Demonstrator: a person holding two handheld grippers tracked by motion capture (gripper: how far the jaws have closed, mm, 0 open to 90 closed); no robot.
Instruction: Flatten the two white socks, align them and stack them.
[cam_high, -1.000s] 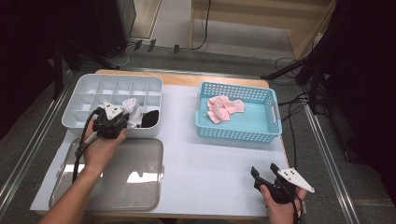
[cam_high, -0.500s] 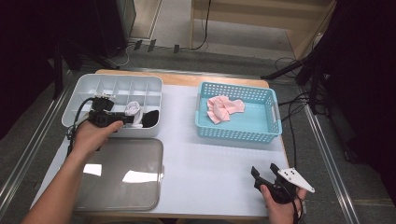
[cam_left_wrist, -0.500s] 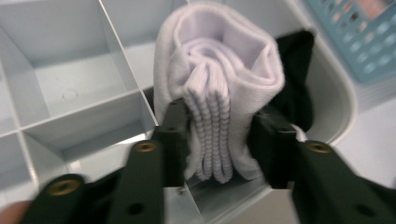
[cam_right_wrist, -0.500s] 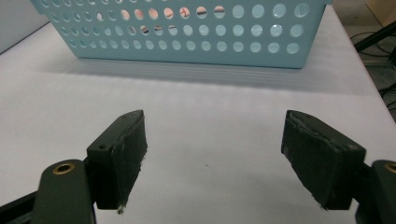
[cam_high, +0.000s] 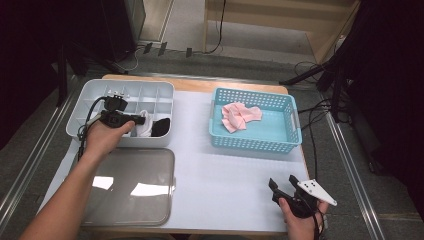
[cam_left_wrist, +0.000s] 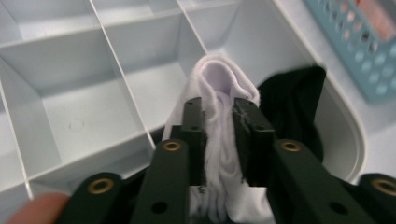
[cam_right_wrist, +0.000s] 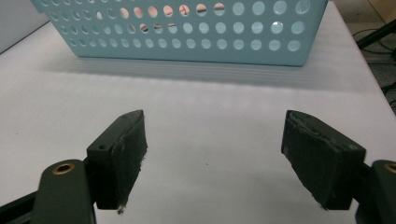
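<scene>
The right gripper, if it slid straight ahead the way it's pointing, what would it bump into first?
Probably the blue basket. The right gripper has open jaws with nothing between them, and bare white table lies ahead before the basket's holed wall. How far away it is is hard to judge.

A blue basket (cam_high: 255, 137) stands near the far right corner of the table (cam_high: 225, 180), with pink cloth (cam_high: 240, 116) inside. A grey lid (cam_high: 130, 187) lies at the near left corner.

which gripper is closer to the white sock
Left. The left gripper is clamped on the white sock in the divided tray; the right gripper sits far off at the table's near edge.
</scene>
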